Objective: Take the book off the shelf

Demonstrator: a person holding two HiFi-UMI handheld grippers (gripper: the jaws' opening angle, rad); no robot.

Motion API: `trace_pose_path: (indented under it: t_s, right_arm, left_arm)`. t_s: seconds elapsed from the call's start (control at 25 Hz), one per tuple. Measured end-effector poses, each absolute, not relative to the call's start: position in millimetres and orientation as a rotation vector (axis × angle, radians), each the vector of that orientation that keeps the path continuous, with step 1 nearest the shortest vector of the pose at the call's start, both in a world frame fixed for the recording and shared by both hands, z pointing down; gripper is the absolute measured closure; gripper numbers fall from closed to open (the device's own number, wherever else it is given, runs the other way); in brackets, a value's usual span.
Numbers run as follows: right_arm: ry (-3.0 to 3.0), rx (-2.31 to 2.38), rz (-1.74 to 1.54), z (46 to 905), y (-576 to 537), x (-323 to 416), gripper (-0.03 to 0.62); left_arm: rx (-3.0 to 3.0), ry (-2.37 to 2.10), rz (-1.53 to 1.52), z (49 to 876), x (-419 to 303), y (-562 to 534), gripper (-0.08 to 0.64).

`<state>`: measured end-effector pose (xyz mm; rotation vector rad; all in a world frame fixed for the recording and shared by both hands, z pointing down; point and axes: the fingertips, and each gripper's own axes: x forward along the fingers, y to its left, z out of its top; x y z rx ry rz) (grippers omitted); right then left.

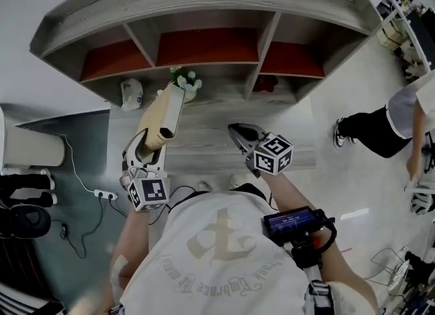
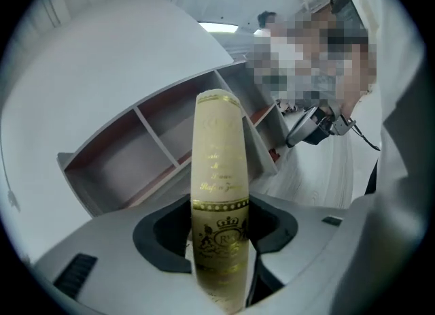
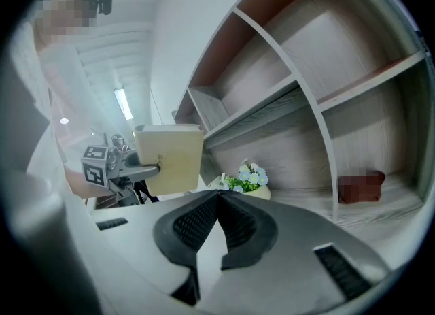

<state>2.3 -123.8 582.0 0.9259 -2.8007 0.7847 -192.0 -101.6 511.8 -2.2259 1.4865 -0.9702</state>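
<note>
**Book off the shelf, clamped in the left gripper**

Head view. Holding a cream book (image 1: 166, 113) by its near end with the left gripper (image 1: 151, 147). Book fully out of the grey wooden shelf (image 1: 204, 7), tilted above the pale wooden surface (image 1: 204, 157) in front of it. Far end of the book close to a small bunch of flowers (image 1: 185, 80). To the right, well apart from the book, the right gripper (image 1: 238, 133), pointing toward the shelf with nothing in it. All three upper compartments bare, with red back panels. Lower right compartment with a dark red object (image 1: 265, 84), too small to name.

Left gripper view. Jaws of the left gripper (image 2: 219, 228) pressed on both covers of the book (image 2: 217, 150). Spine turned to the camera, with gold print and a crest on it. Behind the book the shelf (image 2: 136, 164), and at the right the right gripper (image 2: 309, 126).

Right gripper view. Jaws of the right gripper (image 3: 217, 201) brought together, tips touching, nothing between them. Beyond them, at the left, the book (image 3: 168, 157) in the left gripper (image 3: 119, 167). Flowers (image 3: 246, 177) just to the right of the book, at the foot of the shelf (image 3: 306, 103).
</note>
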Motion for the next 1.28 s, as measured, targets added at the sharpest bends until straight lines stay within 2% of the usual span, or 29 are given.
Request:
trace_pose_path:
  t_s: [0.56,1.28]
  right_arm:
    - [-2.826,0.832,0.786,582,-125,-26,0.588]
    - [-2.882,0.677,0.747,576,-119,-59,0.589]
  left_arm:
    - [-2.622,1.909,-0.78,571,-238,-77,0.342]
    - [-2.768,2.01,-0.618,587,-239,-63,0.342]
